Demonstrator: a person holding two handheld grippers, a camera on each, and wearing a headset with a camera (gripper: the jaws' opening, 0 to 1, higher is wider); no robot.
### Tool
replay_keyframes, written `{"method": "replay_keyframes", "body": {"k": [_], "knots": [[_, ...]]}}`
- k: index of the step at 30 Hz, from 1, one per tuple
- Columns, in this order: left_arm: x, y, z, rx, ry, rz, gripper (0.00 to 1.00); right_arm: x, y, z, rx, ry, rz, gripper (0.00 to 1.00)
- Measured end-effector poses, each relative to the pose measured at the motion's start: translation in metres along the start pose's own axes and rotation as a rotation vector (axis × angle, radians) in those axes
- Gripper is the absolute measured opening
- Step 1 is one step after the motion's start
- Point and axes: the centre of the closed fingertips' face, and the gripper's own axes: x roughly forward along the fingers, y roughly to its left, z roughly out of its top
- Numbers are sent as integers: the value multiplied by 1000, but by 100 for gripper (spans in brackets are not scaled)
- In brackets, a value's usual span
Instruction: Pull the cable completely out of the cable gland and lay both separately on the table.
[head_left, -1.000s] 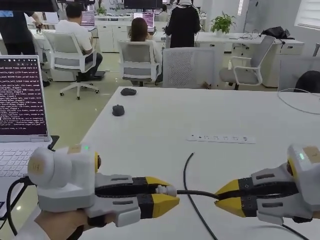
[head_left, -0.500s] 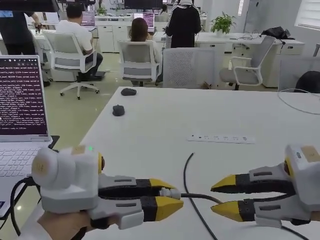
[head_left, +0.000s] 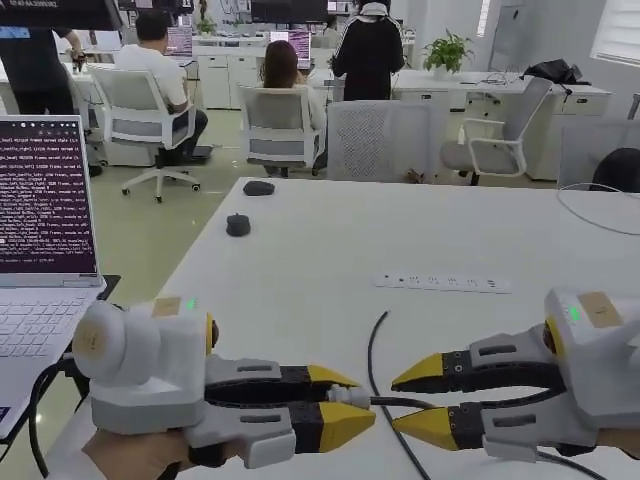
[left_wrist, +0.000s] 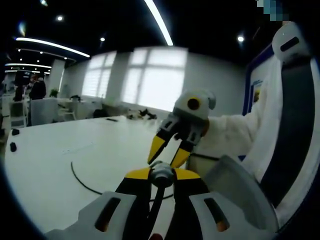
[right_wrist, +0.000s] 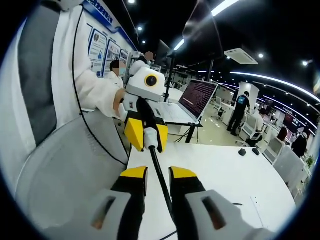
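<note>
The left gripper (head_left: 360, 399), at the near left of the white table (head_left: 330, 250), is clenching its yellow-tipped jaws on the pale cable gland (head_left: 344, 395), which is sticking out from between the tips and pointing right. The black cable (head_left: 371, 345) is running out of the gland towards the right. It is passing between the spread jaws of the right gripper (head_left: 397, 405), whose tips are sitting one above and one below it.

In the right gripper view the cable (right_wrist: 161, 185) is lying in the gap between that gripper's own two jaws, which are standing apart and not pinching it. Beyond them, the left gripper (right_wrist: 145, 136) is gripping the gland (right_wrist: 150, 137).

In the left gripper view the gland (left_wrist: 161, 172) is sitting between the near jaws, and the right gripper (left_wrist: 169, 152) is facing it with its jaws released.

The rest of the cable is curving away across the tabletop towards a white power strip (head_left: 436, 283) farther back. Two computer mice (head_left: 238, 224) are lying near the far left edge. An open laptop (head_left: 45, 200) is standing off to the left.
</note>
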Motion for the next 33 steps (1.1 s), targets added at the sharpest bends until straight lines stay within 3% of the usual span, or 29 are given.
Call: {"method": "replay_keyframes", "body": {"k": [11, 33], "knots": [[1, -2, 0, -3, -2, -6, 17, 5, 3, 7, -17, -15, 25, 6], [-5, 3, -2, -9, -4, 5, 17, 4, 0, -3, -7, -8, 19, 5]]}}
